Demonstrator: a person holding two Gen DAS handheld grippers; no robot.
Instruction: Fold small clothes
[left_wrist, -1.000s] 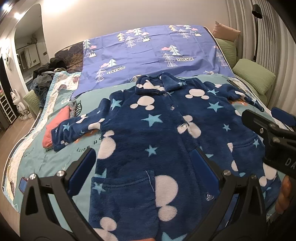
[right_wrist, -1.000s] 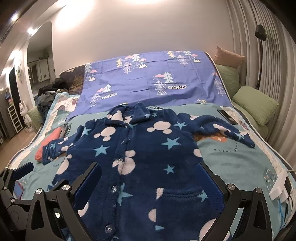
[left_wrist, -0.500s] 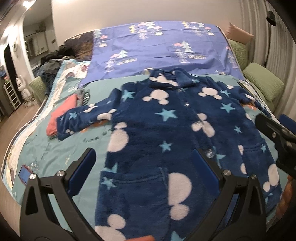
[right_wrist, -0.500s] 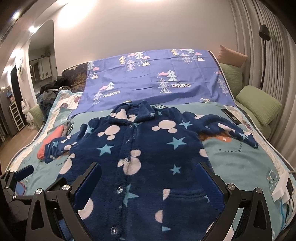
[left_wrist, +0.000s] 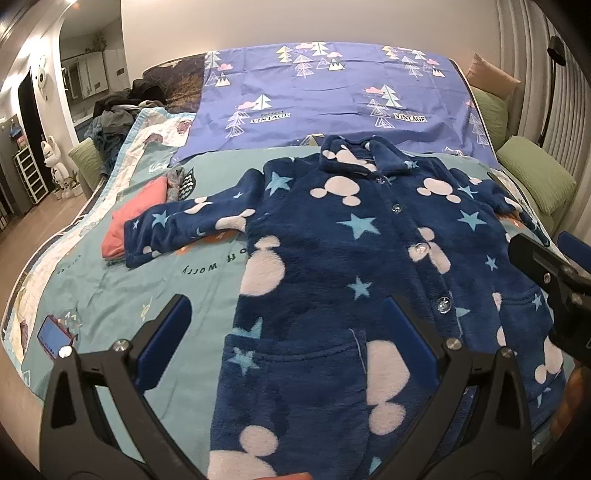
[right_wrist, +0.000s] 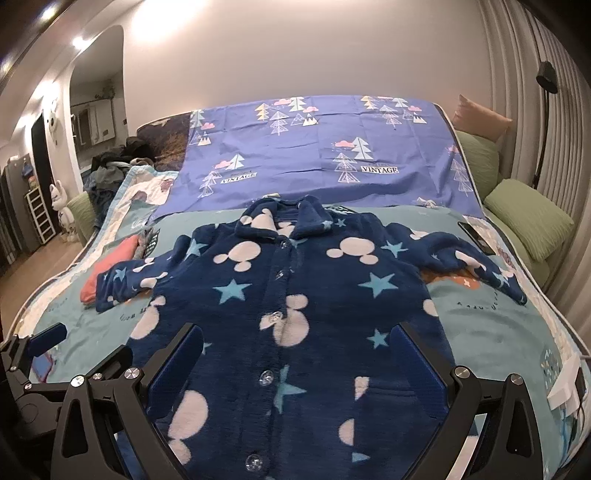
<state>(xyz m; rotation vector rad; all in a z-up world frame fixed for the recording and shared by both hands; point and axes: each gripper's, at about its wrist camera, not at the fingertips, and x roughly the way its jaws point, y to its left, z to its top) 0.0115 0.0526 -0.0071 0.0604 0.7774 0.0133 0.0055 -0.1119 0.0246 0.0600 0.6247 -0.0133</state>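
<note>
A small navy fleece robe (left_wrist: 332, 266) (right_wrist: 295, 306) with stars and white mouse heads lies flat and buttoned on the bed, collar far, both sleeves spread sideways. My left gripper (left_wrist: 286, 328) hovers open above its lower left part, over the left pocket, with nothing between its fingers. My right gripper (right_wrist: 297, 350) hangs open over the lower middle of the robe, also holding nothing. The right gripper's body (left_wrist: 546, 273) shows at the right edge of the left wrist view.
A teal printed sheet (left_wrist: 110, 295) covers the bed, with a purple tree-print cover (right_wrist: 314, 147) behind. Folded pink and grey clothes (left_wrist: 136, 218) lie beside the left sleeve. A phone (right_wrist: 476, 232) lies at the right, green cushions (right_wrist: 528, 221) beyond, a clothes heap (right_wrist: 110, 166) at far left.
Both grippers have drawn back and risen a little, so the robe sits farther off and more of the left bed shows. The robe has not moved.
</note>
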